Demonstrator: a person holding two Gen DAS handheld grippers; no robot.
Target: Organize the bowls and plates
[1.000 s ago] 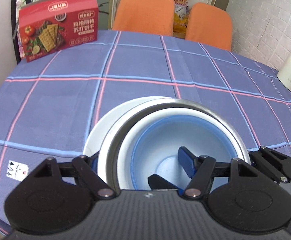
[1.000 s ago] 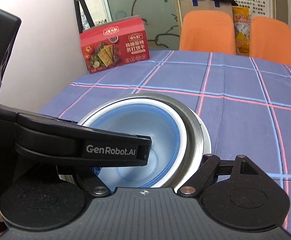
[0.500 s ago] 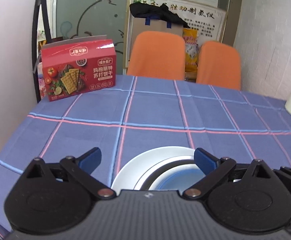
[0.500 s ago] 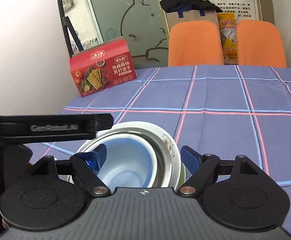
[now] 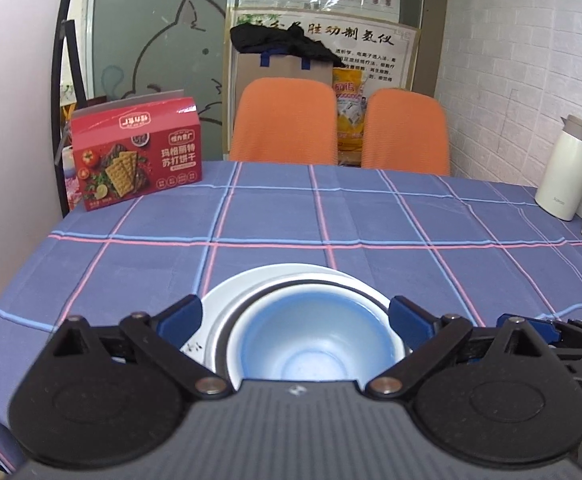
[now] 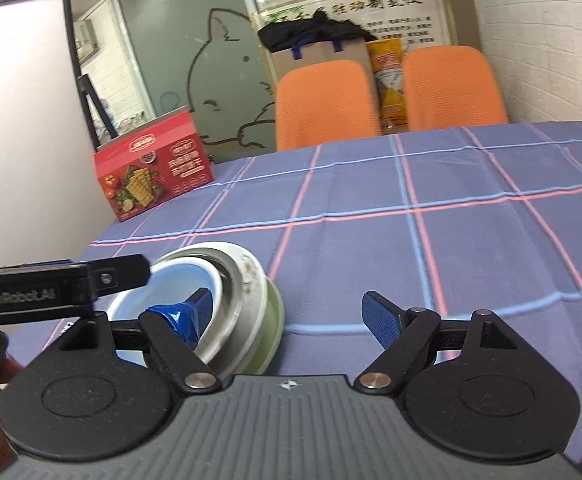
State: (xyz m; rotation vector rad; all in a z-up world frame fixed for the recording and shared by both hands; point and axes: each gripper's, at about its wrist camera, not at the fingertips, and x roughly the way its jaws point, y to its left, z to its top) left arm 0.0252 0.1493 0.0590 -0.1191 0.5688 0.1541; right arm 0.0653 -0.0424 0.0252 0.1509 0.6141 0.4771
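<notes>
Nesting: the blue bowl (image 5: 315, 340) sits inside a metal bowl (image 6: 237, 300), smallest innermost, so the pile takes 1 footprint on the desk (image 5: 371, 220).
Base: a white plate (image 5: 227, 300) lies under them in the left wrist view; the right wrist view shows a pale green dish (image 6: 273, 320) at the bottom of the pile.
Position: the stack is at the near left part of the desk, well apart from the red cracker box (image 5: 137, 156) at the far left and the white jug (image 5: 567, 172) at the far right.
Left claw: left claw (image 5: 295, 316) spread wide, its 2 blue fingertips (image 5: 181, 316) flanking the stack and pinching nothing.
Right claw: right claw (image 6: 291, 312) also spread, empty, just right of the stack.
Judgement: with both claws empty and no loose dish in view, the stacking looks finished or nearly so.
Risk: the metal bowl looks tilted in the right wrist view, so a nudge might shift it.
</notes>
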